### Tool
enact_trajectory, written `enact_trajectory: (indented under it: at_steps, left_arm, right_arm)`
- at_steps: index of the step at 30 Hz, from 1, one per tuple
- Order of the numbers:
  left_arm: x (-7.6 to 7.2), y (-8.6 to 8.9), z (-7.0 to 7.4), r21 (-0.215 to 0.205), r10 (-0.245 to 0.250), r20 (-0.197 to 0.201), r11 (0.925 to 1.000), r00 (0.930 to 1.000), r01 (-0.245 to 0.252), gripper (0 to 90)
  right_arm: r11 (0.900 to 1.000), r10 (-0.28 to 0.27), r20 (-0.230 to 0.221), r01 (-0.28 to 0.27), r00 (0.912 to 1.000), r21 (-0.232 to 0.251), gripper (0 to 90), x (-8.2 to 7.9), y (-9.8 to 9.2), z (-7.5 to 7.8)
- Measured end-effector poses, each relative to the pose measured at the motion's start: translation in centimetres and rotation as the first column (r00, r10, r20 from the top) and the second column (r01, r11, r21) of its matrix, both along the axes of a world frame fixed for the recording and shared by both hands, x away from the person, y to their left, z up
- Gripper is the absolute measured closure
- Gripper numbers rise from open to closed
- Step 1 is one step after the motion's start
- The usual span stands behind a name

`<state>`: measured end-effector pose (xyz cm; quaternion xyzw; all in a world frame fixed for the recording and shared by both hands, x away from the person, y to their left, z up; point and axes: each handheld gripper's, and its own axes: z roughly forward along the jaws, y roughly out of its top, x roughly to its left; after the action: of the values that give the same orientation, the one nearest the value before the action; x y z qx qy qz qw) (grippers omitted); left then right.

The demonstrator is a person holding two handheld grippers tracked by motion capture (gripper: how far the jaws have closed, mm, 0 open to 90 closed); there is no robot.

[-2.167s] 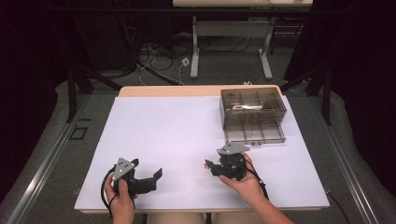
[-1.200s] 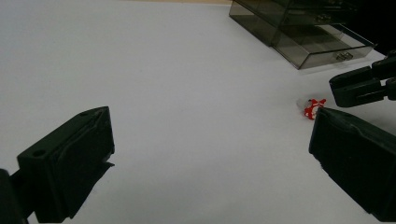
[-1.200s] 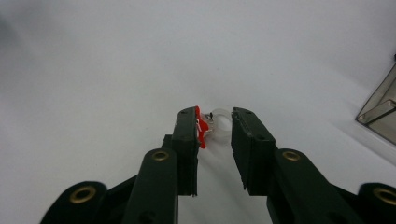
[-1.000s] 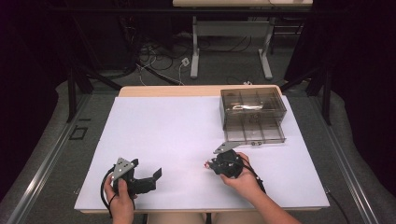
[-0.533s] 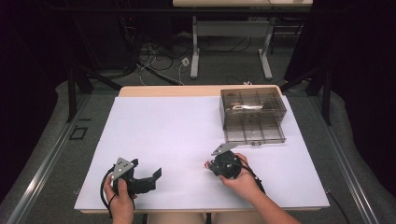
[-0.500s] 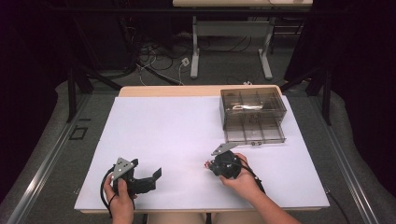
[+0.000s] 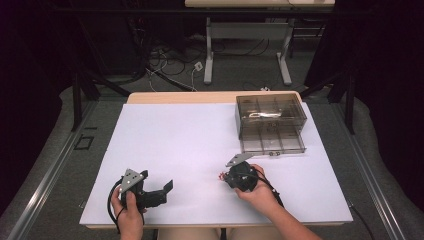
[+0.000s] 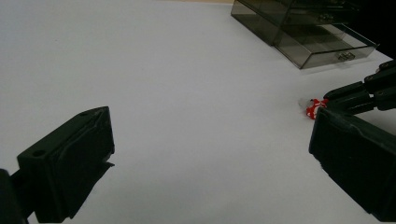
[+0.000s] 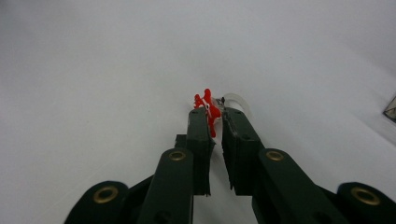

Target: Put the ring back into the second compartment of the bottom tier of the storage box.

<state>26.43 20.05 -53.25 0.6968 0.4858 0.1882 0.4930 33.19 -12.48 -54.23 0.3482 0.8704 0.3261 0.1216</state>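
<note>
White table top (image 7: 200, 140) lies bare across its left and middle in the high view; a smoky drawer box (image 7: 270, 122) sits by the far right edge. Near the front edge, the right gripper (image 7: 223, 177) has tilted lower than before. From the left gripper view, the left gripper (image 8: 210, 154) gapes wide with nothing between its jaws. In the right gripper view, jaws just closing pinch a small red-and-clear piece (image 9: 209, 108) on the surface.

Right tool (image 7: 223, 176) at 5 o'clock on the counter (image 7: 190, 135), tips on a small red item (image 7: 220, 176). Left tool (image 7: 161, 189) at 7 o'clock. Drawer box (image 7: 270, 122) at 2 o'clock.
</note>
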Motion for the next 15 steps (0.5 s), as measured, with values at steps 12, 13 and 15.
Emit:
enact_trajectory:
  at_steps: [12, 13, 15]
  left_arm:
    - [0.0, -0.01, 0.0, 0.0, -0.001, 0.0, 1.0, 1.0, 0.001, 0.4]
    - [0.0, 0.0, 0.0, 0.001, 0.0, 0.0, 1.0, 1.0, 0.0, 0.4]
    - [0.0, 0.01, 0.01, 0.001, 0.0, 0.0, 1.0, 1.0, 0.0, 0.4]
  right_arm:
    - [1.0, -0.007, -0.005, 0.007, 1.0, 0.005, 88.0, 0.01, 0.05, -0.04]
    - [1.0, -0.004, -0.005, 0.004, 1.0, 0.003, 88.3, 0.01, 0.04, -0.03]
    - [1.0, -0.002, -0.013, 0.002, 0.9999, -0.002, 88.7, 0.01, 0.02, 0.03]
